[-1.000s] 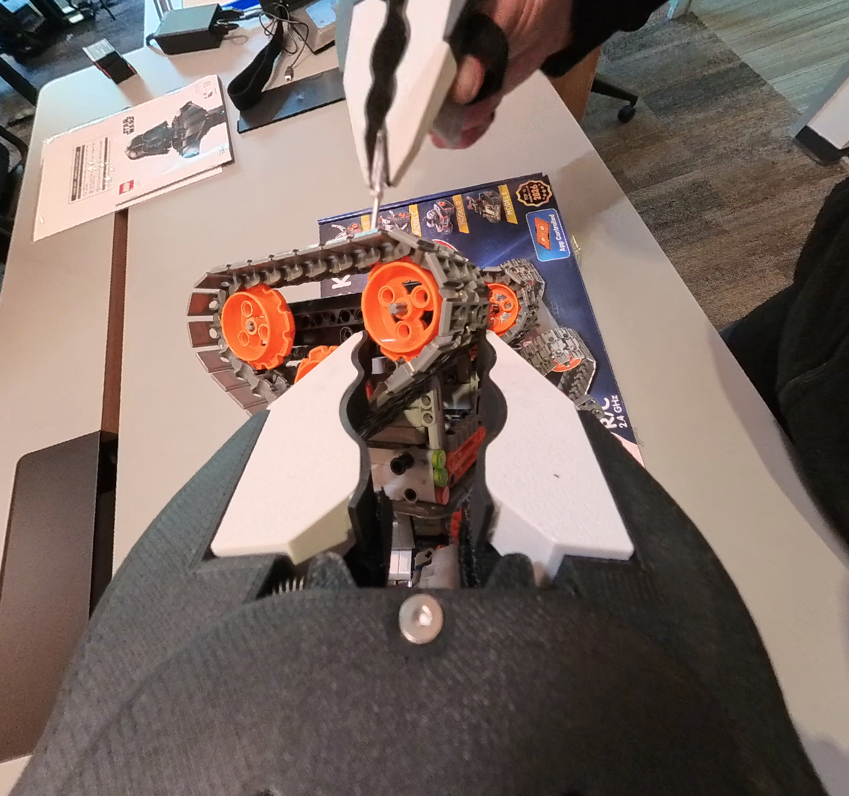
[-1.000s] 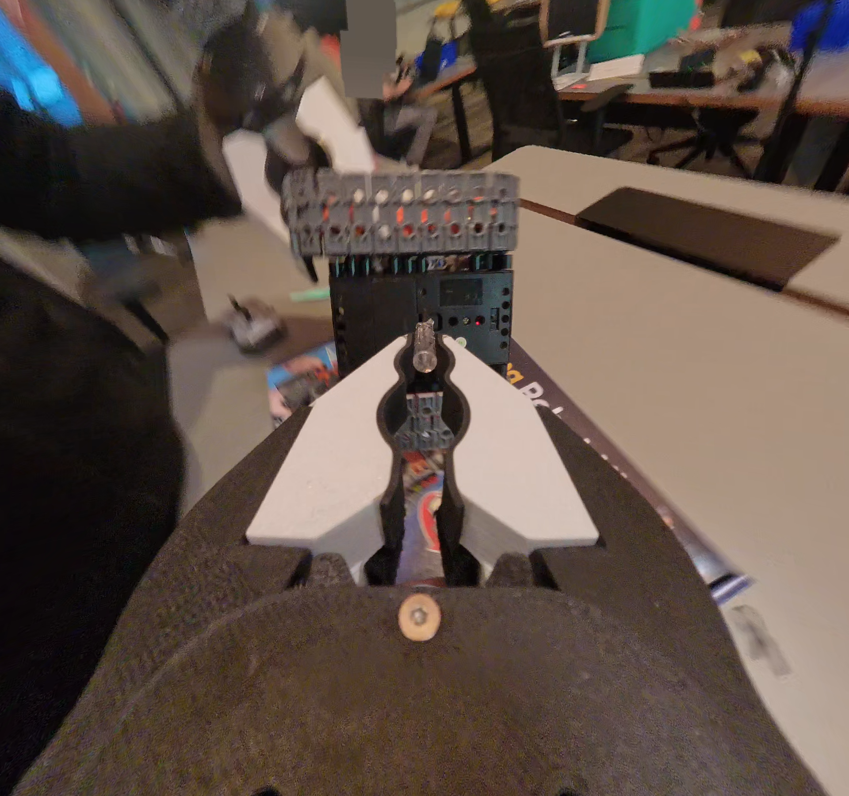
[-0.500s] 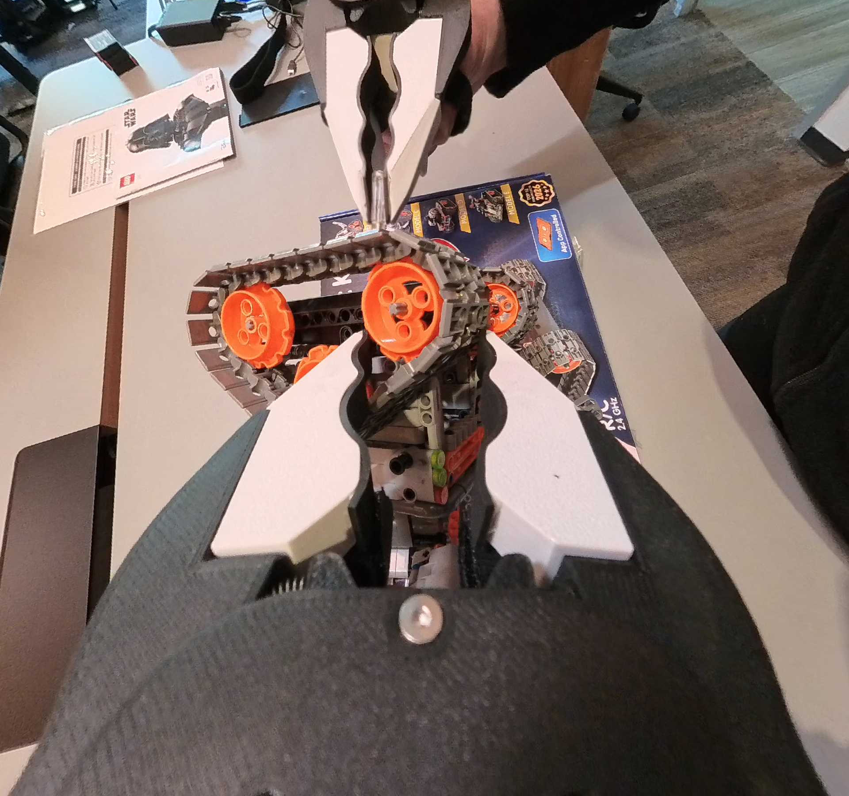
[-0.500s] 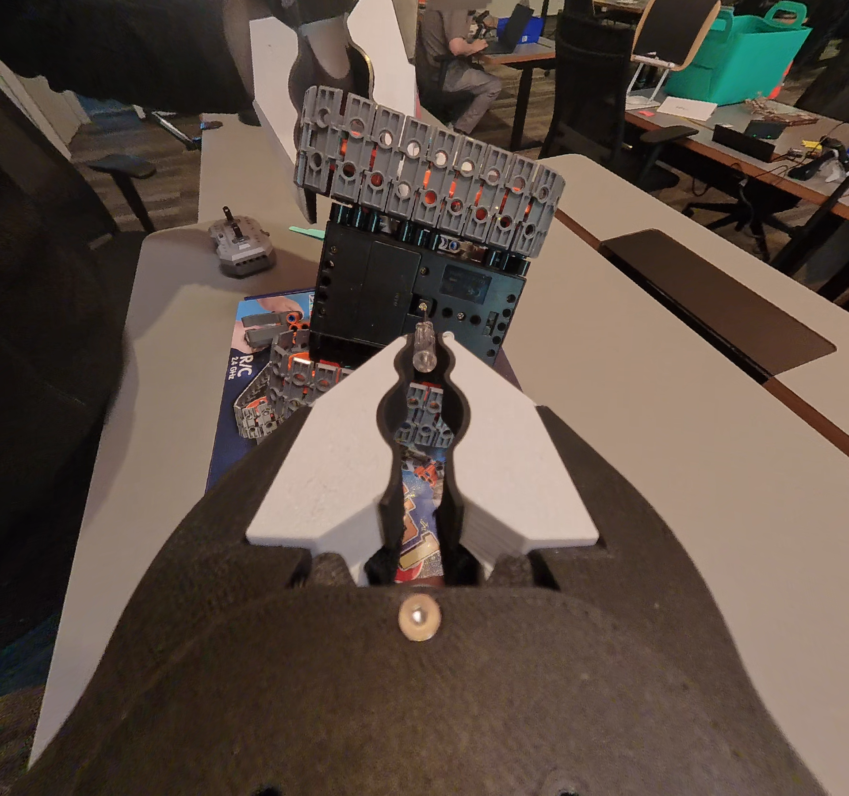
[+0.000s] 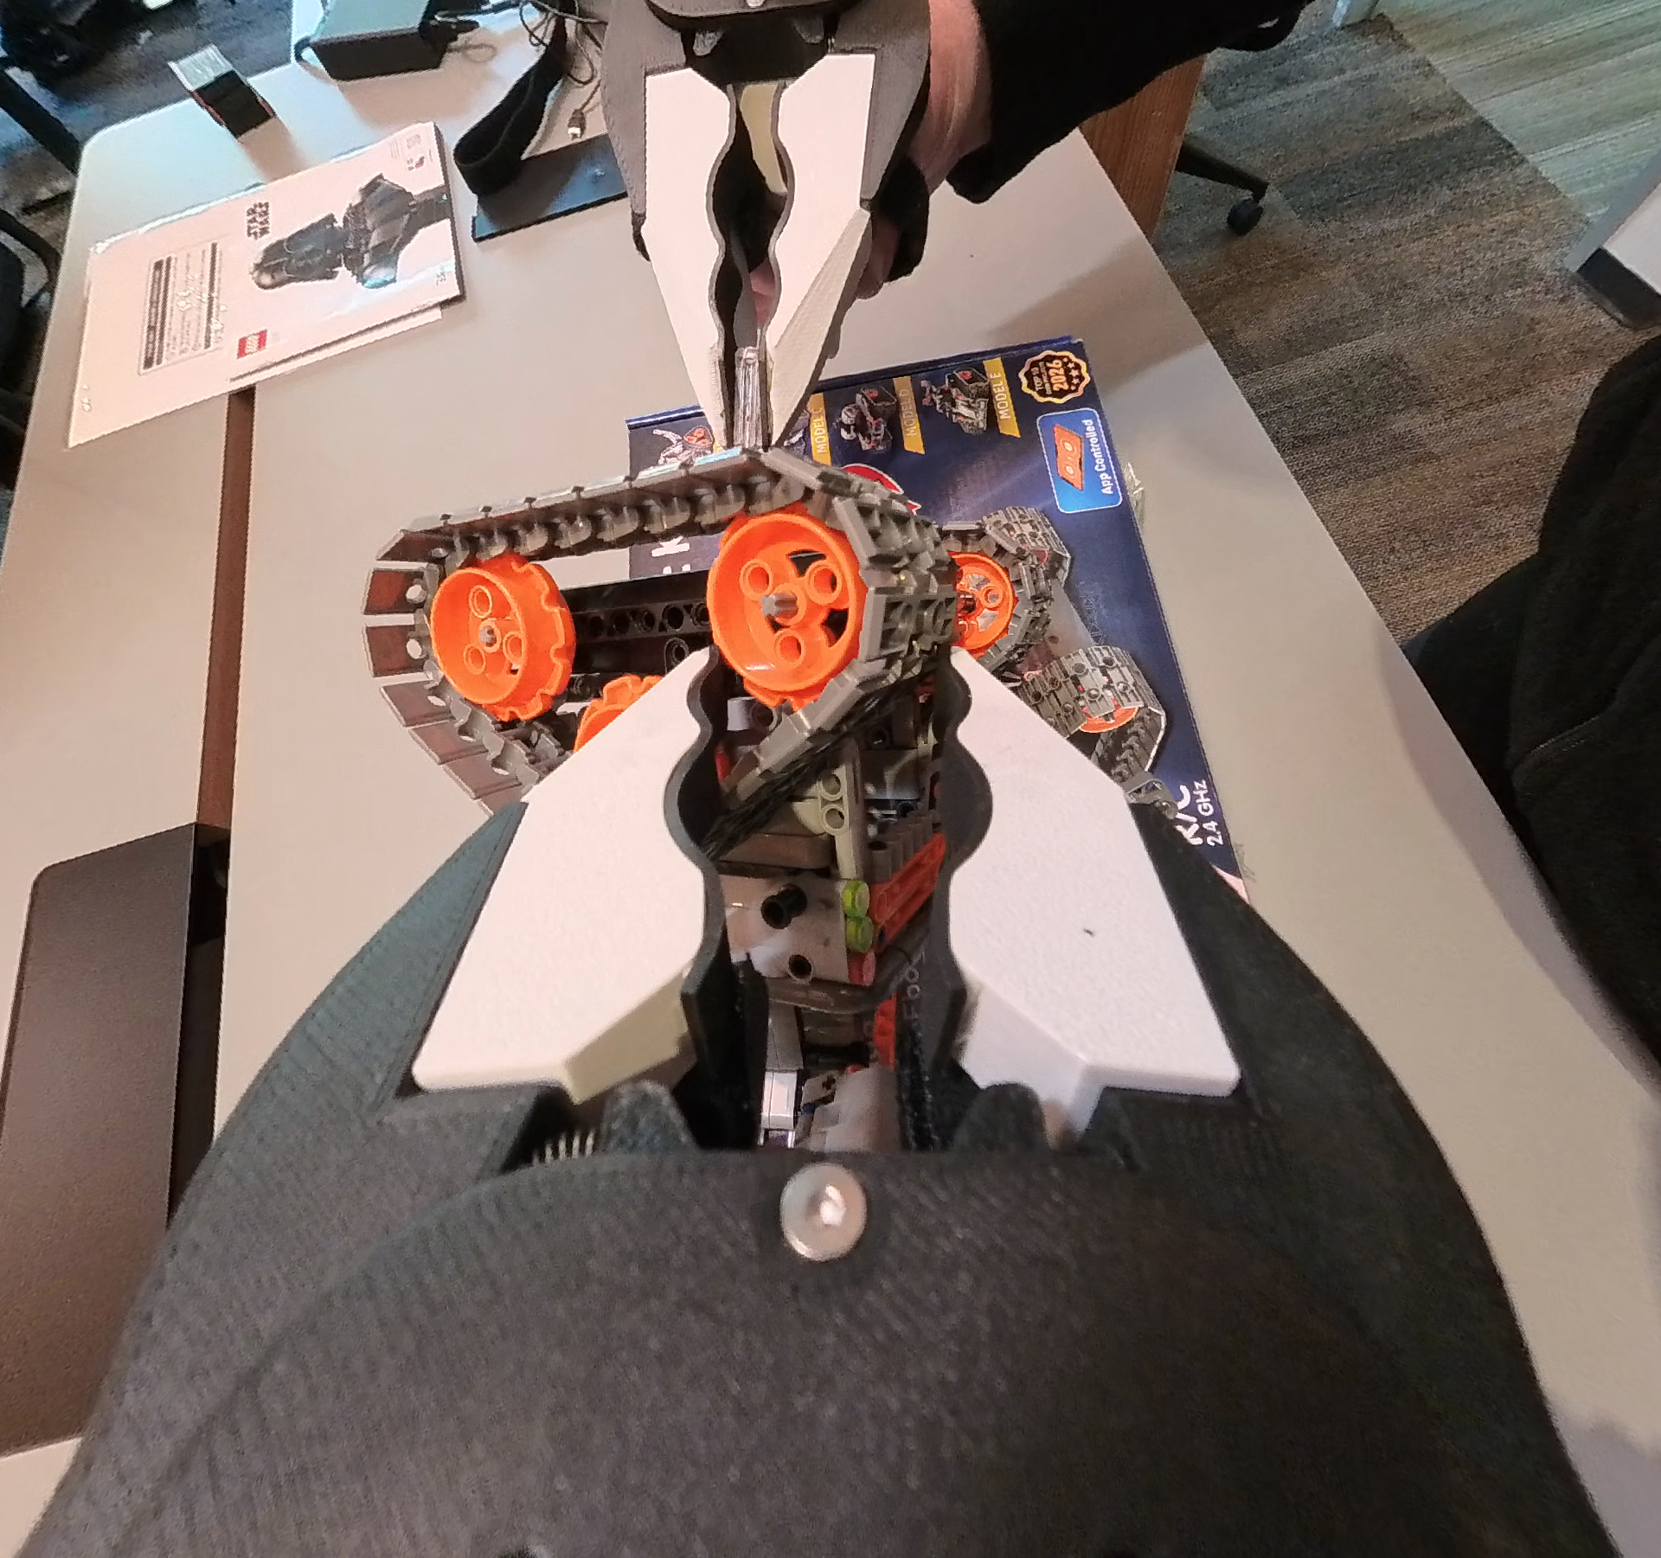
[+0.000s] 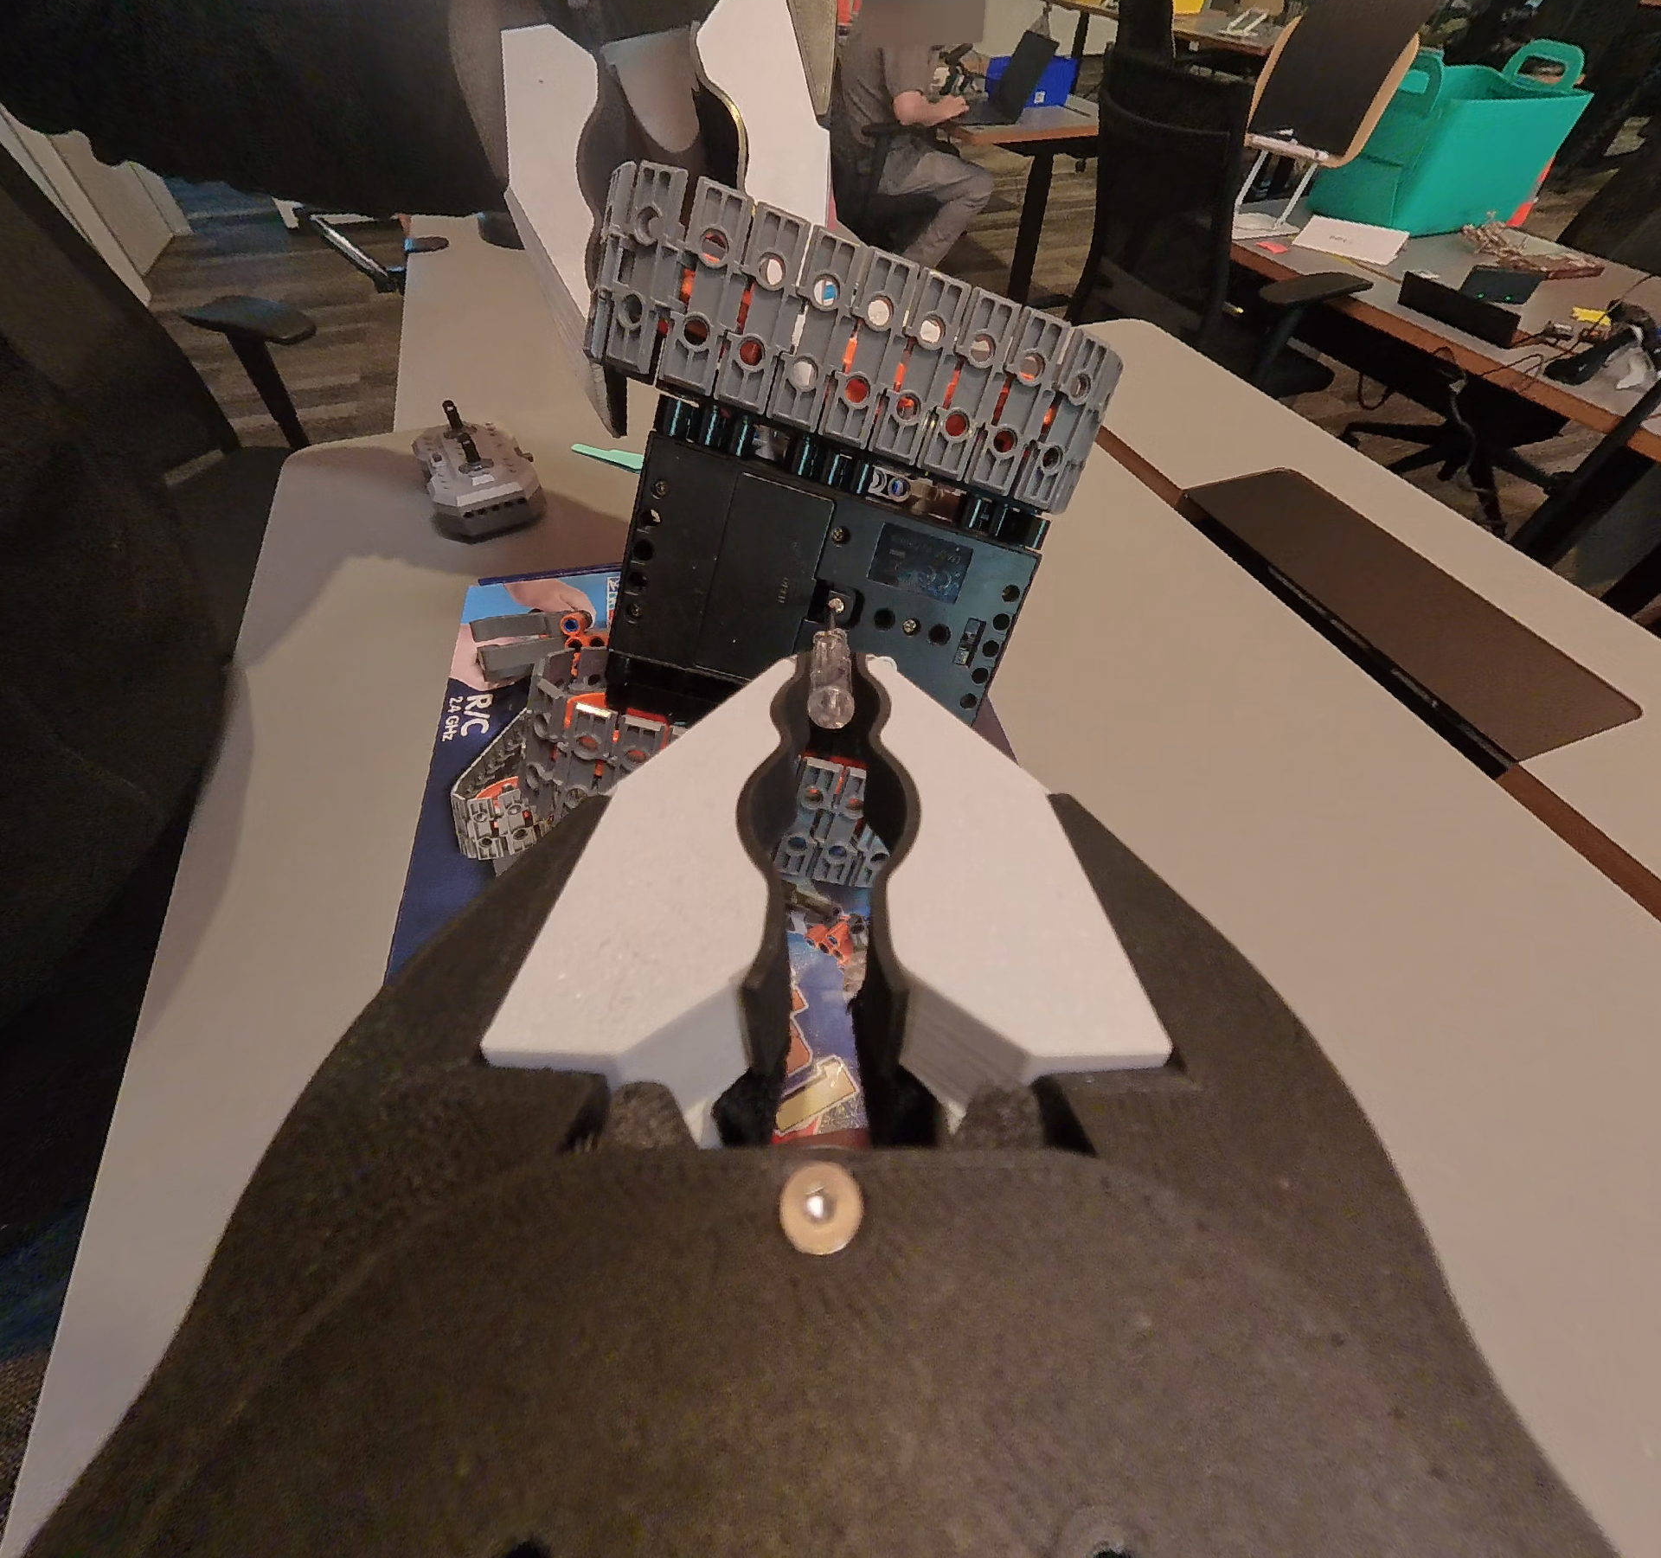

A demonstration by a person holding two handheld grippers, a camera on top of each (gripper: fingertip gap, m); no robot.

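My left hand-held gripper [image 5: 827,760], low in the frame, gripped the brick-built tracked vehicle [image 5: 683,616] above the surface [image 5: 1303,616], its orange wheels [image 5: 786,603] at centre. My right hand-held gripper [image 6: 831,661] was clenched on a small clear screwdriver [image 6: 827,679], the tip at the black battery box [image 6: 764,580] under the grey track [image 6: 854,346]. I judged a slipped tip could skid off the screw, or pressure could twist the model loose onto the printed box [image 5: 1034,436].

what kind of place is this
Most likely an open-plan office or shared workspace: rows of long desks, rolling office chairs and a person working at a laptop behind, with a toy tracked vehicle being handled.
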